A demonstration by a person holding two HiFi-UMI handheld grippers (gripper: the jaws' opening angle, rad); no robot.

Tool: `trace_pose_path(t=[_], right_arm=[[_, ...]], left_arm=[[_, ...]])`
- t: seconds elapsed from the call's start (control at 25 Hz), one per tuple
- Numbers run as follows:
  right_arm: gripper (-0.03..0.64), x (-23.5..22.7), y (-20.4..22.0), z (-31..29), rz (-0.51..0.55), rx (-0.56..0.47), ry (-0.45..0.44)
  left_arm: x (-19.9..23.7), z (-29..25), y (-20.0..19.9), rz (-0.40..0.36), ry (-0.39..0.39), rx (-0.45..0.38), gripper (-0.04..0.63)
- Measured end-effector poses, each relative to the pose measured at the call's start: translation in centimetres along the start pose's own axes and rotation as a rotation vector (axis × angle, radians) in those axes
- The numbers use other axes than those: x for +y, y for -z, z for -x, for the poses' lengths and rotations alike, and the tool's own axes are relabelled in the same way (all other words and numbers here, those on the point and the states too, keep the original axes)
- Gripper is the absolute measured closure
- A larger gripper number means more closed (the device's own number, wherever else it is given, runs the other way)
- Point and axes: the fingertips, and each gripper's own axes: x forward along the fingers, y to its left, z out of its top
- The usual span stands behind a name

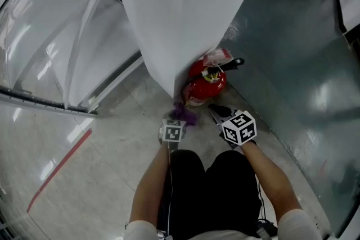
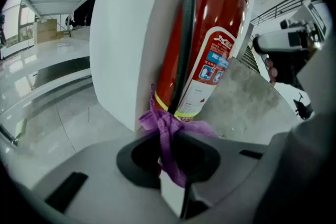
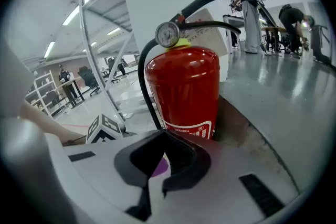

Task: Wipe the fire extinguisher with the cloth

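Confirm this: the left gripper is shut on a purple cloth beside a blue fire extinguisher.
Wrong colour: the fire extinguisher is red, not blue, as the left gripper view shows. The rest holds: the left gripper is shut on the purple cloth beside it.

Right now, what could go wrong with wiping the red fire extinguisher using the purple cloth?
The left gripper pinches only a thin bunched strand of the purple cloth, so rubbing might pull it free. The cloth sits by the black hose running down the red fire extinguisher and could snag on it.
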Motion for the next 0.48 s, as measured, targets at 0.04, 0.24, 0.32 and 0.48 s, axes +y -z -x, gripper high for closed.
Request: trace_pose_path(t=[0.04, 0.24, 0.32, 0.48], right_arm=[[0.604, 0.1, 0.1, -0.3, -0.001, 0.001, 0.002], [0.604, 0.8, -0.4, -0.6, 0.007, -0.022, 0.008], [0.604, 1.1, -0.9, -0.5, 0.015, -0.037, 0.014], [0.604, 2.2, -1.5, -0.5, 0.005, -0.058, 0.014]], left_arm=[[0.2, 0.4, -0.3, 0.022, 0.001, -0.012, 0.541], [1.4, 4.1, -3.4, 0.061, -0.003, -0.137, 0.541], [1.5, 5.8, -4.8, 0.023, -0.015, -0.185, 0.540], [1.6, 9.6, -7.5, -0.048, -0.047, -0.263, 0.541]])
